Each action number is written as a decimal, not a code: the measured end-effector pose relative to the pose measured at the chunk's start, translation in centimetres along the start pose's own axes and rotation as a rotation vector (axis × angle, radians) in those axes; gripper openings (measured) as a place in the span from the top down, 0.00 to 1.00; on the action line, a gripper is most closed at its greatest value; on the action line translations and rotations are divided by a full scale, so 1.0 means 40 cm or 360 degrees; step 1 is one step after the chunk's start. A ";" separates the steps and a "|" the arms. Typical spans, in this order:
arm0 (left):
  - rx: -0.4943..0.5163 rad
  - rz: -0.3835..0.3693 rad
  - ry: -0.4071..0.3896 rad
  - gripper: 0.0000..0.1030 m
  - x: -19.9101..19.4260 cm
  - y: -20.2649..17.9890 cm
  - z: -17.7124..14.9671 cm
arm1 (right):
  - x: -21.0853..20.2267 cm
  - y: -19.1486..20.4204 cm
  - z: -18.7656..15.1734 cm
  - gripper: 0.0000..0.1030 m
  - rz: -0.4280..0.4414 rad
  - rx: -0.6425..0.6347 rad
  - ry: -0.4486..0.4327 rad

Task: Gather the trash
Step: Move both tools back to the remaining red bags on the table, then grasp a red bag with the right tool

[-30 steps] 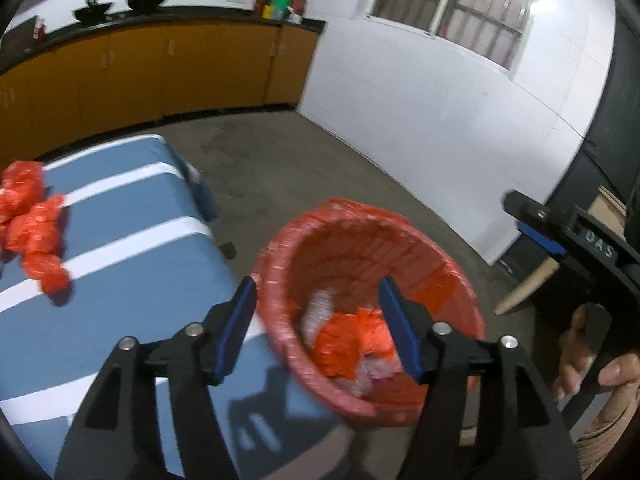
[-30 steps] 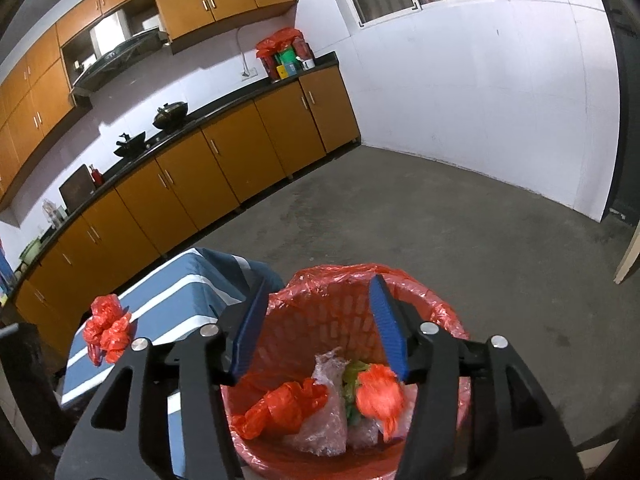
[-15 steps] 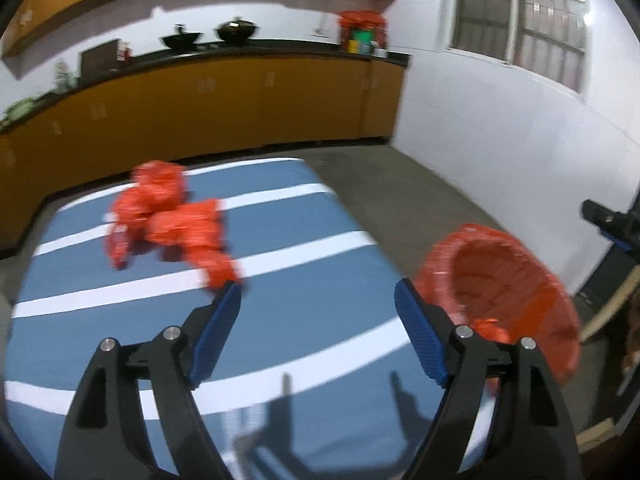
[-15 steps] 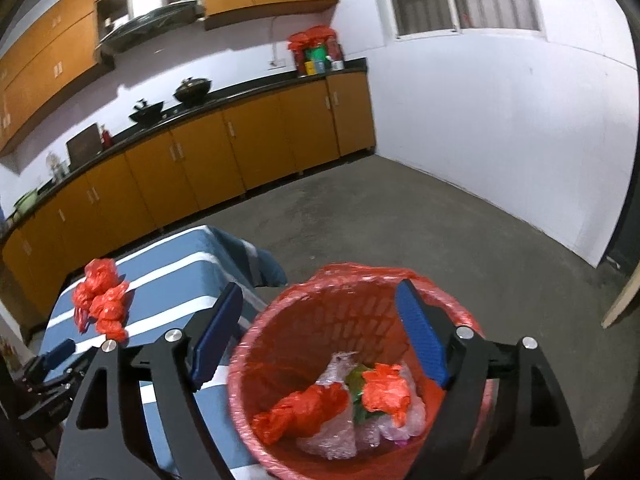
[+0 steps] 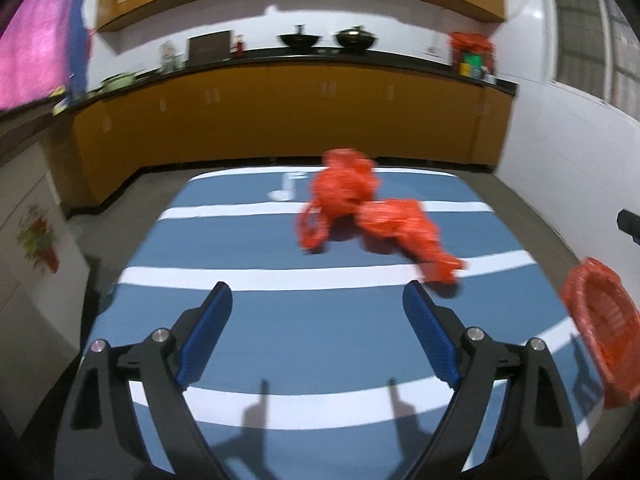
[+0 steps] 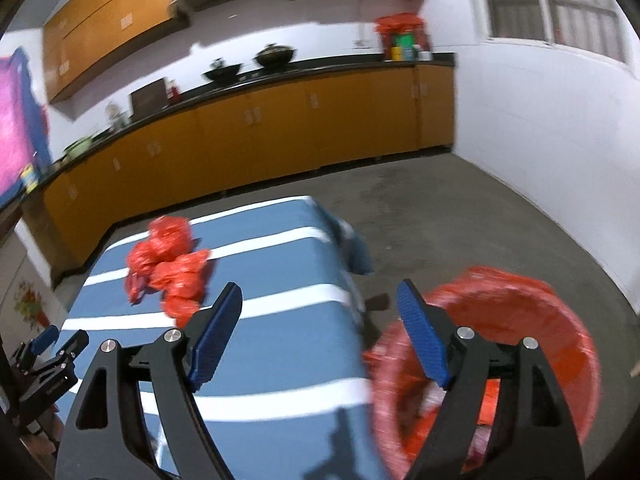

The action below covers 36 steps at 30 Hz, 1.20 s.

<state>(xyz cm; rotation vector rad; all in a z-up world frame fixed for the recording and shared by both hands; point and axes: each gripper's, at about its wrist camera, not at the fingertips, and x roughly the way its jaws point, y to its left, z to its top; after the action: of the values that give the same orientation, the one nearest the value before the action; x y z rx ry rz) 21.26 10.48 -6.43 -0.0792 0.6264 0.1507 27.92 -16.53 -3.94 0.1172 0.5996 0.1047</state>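
Note:
Crumpled red plastic bags (image 5: 368,212) lie in a heap on the blue, white-striped table (image 5: 320,332), toward its far side. My left gripper (image 5: 316,300) hovers over the near part of the table, short of the heap; its jaws are opening and hold nothing. The red-lined trash basket (image 6: 500,344) stands on the floor beside the table's right edge, with trash inside. My right gripper (image 6: 320,296) is open and empty, straddling the table's edge and the basket's rim. The same red bags (image 6: 168,256) show at the table's far left, and the basket (image 5: 600,328) also appears at the right.
Orange cabinets with a black countertop (image 5: 320,60) run along the far wall, carrying pots and a red bag of goods (image 5: 470,50). Bare concrete floor (image 6: 460,208) spreads right of the table up to the white wall. The other gripper (image 6: 44,360) shows at the lower left.
Both grippers swung left, away from above the basket toward the table. The red bags came into the centre of the left wrist view. Both pairs of jaws widened.

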 end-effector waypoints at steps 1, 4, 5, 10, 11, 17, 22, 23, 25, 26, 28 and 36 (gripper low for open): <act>-0.0024 0.0021 0.0005 0.16 0.004 0.024 -0.001 | 0.019 0.022 0.001 0.23 0.0022 -0.0022 0.0014; -0.0092 0.0072 0.0024 0.14 0.020 0.089 -0.001 | 0.092 0.100 0.004 0.24 0.0104 -0.0088 0.0082; -0.0114 0.0086 0.0031 0.13 0.026 0.110 -0.002 | 0.126 0.133 0.003 0.25 0.0137 -0.0117 0.0117; -0.0188 0.0133 0.0048 0.12 0.060 0.192 0.002 | 0.243 0.252 0.000 0.30 0.0220 -0.0233 0.0212; -0.0196 0.0138 0.0048 0.12 0.067 0.198 0.005 | 0.265 0.270 -0.001 0.30 0.0227 -0.0251 0.0228; -0.0219 0.0160 0.0036 0.12 0.102 0.232 0.022 | 0.388 0.316 -0.005 0.35 0.0223 -0.0253 0.0361; -0.0201 0.0153 0.0020 0.12 0.120 0.231 0.038 | 0.433 0.318 -0.016 0.41 0.0244 -0.0221 0.0462; -0.0197 0.0146 0.0018 0.12 0.124 0.228 0.042 | 0.438 0.320 -0.020 0.44 0.0254 -0.0233 0.0482; -0.0189 0.0128 0.0018 0.12 0.132 0.218 0.050 | 0.443 0.326 -0.026 0.52 0.0260 -0.0253 0.0504; -0.0184 0.0120 0.0016 0.12 0.134 0.213 0.054 | 0.442 0.329 -0.028 0.55 0.0260 -0.0262 0.0503; -0.0167 0.0103 0.0008 0.12 0.137 0.196 0.065 | 0.429 0.321 -0.030 0.60 0.0263 -0.0265 0.0485; -0.0111 -0.0059 -0.0029 0.10 0.206 0.091 0.149 | 0.355 0.201 -0.056 0.62 0.0158 -0.0168 0.0452</act>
<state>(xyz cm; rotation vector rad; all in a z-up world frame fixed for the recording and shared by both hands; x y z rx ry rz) 30.70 15.74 -6.59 -0.1565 0.6008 0.1371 37.79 -6.52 -12.53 0.0291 0.8706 0.2516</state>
